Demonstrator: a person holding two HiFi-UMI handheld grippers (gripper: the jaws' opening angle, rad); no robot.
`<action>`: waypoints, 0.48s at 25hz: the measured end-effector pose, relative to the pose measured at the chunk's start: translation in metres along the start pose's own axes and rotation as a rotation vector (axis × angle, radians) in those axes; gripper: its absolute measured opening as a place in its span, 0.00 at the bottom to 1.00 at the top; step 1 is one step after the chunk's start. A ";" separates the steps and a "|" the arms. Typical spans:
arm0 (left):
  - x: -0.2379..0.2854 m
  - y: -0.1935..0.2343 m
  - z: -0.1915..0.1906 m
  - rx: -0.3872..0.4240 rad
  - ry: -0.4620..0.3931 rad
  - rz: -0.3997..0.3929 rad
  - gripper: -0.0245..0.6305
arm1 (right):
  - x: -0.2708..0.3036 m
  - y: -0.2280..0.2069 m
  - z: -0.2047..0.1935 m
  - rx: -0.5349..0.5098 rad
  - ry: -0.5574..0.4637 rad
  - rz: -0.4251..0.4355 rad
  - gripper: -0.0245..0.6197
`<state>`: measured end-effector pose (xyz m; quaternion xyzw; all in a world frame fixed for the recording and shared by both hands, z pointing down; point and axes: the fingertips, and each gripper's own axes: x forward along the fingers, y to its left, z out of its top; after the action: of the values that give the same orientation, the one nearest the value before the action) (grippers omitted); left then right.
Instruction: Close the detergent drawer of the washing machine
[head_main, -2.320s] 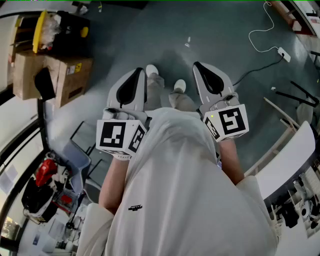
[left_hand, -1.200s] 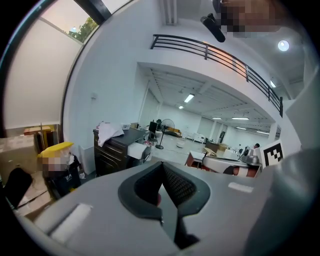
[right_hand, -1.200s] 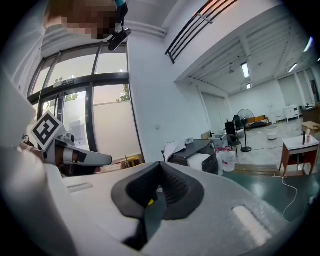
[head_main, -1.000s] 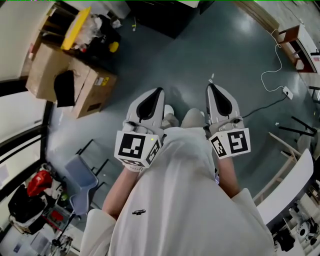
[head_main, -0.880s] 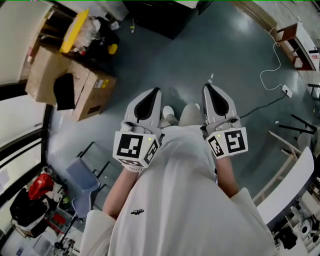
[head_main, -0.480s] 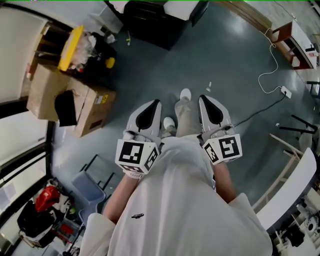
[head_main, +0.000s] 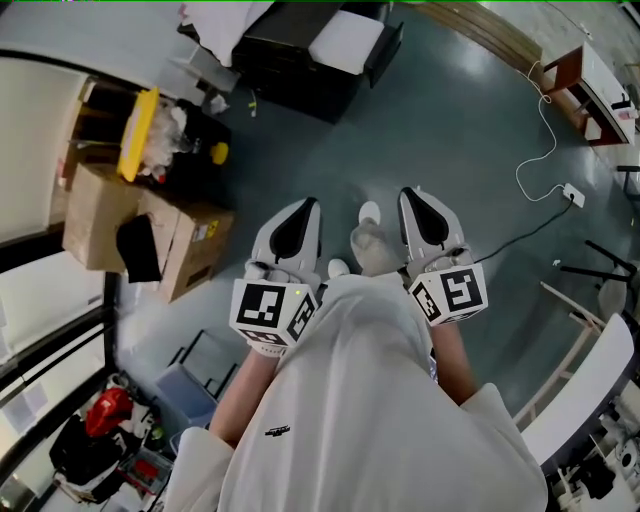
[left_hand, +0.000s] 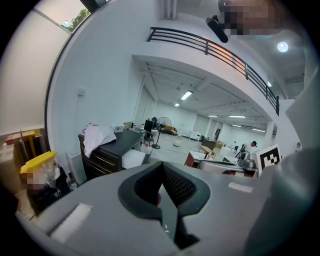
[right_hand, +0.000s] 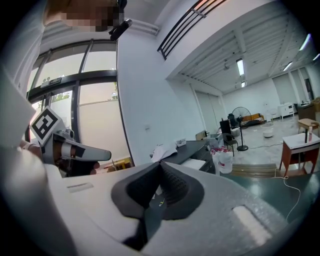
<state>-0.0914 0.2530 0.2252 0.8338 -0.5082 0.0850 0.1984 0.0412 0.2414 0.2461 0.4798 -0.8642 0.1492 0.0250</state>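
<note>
- Grippers are held side by side above the grey floor (head_main: 470, 110). The left gripper (head_main: 305, 210) and the right gripper (head_main: 413, 198) are each seen with jaws pressed together and nothing gripped.
- No washing machine or detergent drawer is shown in any view. Its direction from the jaws, and which hand is nearer, cannot be told.
- A dark cabinet (head_main: 290, 70) is seen ahead, with cardboard boxes (head_main: 100, 215) at left and a cable (head_main: 535, 150) at right. Open floor lies between them.
- The closing push is judged not yet begun.
</note>
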 end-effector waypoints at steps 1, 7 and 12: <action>0.009 0.000 0.006 0.005 -0.002 0.006 0.06 | 0.007 -0.008 0.003 0.004 -0.005 0.007 0.04; 0.054 -0.001 0.030 0.037 -0.002 0.024 0.06 | 0.045 -0.049 0.020 0.014 -0.027 0.051 0.04; 0.089 -0.003 0.042 0.047 0.002 0.042 0.06 | 0.069 -0.082 0.028 0.052 -0.038 0.077 0.04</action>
<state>-0.0498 0.1643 0.2169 0.8272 -0.5233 0.1019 0.1773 0.0756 0.1355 0.2513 0.4495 -0.8782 0.1632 -0.0097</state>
